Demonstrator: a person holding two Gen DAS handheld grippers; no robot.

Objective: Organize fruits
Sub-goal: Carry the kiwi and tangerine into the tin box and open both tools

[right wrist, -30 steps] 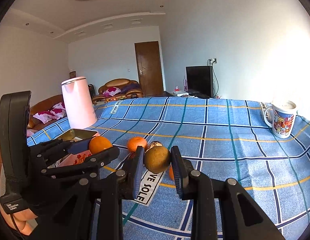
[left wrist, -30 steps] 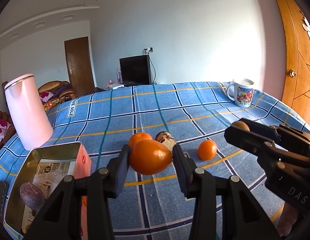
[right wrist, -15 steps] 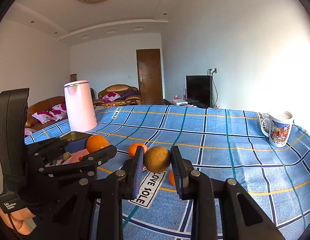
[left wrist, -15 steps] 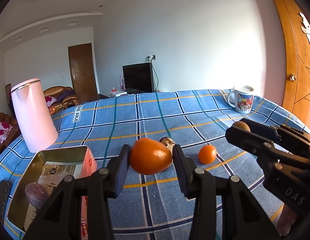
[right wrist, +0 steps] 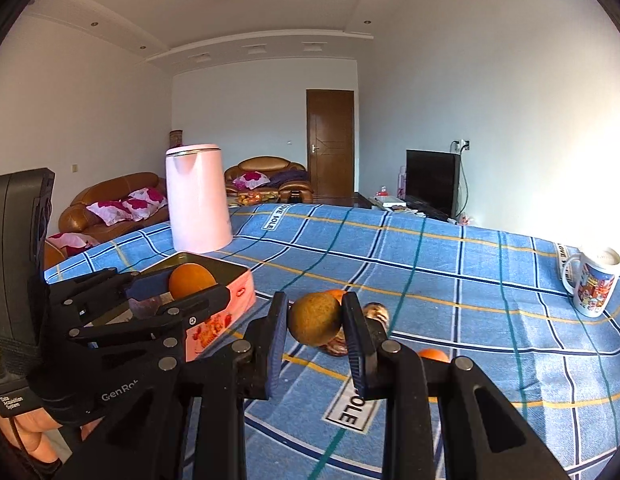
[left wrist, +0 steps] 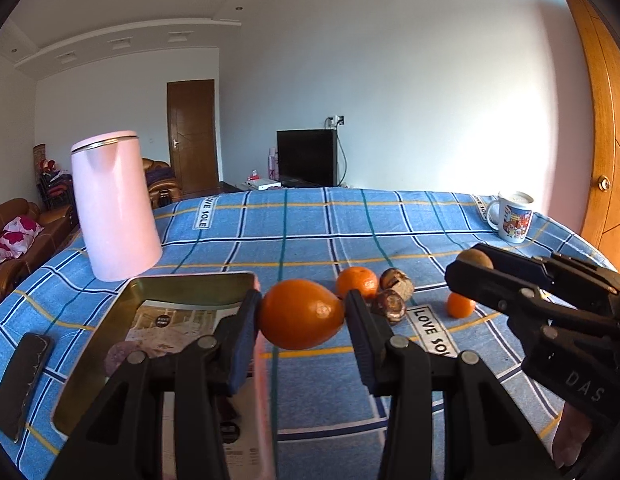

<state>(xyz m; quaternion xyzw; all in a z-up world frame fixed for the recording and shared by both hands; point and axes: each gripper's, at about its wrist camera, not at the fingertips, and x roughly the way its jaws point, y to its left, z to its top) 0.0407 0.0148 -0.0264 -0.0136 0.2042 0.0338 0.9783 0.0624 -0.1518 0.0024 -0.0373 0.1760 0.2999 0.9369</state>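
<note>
My left gripper (left wrist: pixel 299 314) is shut on a large orange (left wrist: pixel 299 314) and holds it just right of the open pink tin (left wrist: pixel 165 284), above its near right rim. A purple fruit (left wrist: pixel 117 356) lies in the tin. My right gripper (right wrist: pixel 314 318) is shut on a brownish-yellow round fruit (right wrist: pixel 314 318), held above the cloth to the right of the tin (right wrist: pixel 229 292). On the blue checked cloth lie an orange (left wrist: pixel 357 282), two brown shrivelled fruits (left wrist: pixel 396 284), and a small orange (left wrist: pixel 461 305).
A pink kettle (left wrist: pixel 113 212) stands behind the tin. A printed mug (left wrist: pixel 512 216) stands at the far right of the table. A dark phone (left wrist: pixel 21 380) lies left of the tin. A wooden door (left wrist: pixel 606 140) is at the right.
Both grippers moved left toward the tin with their fruit. The tin is now closer and partly under the left gripper.
</note>
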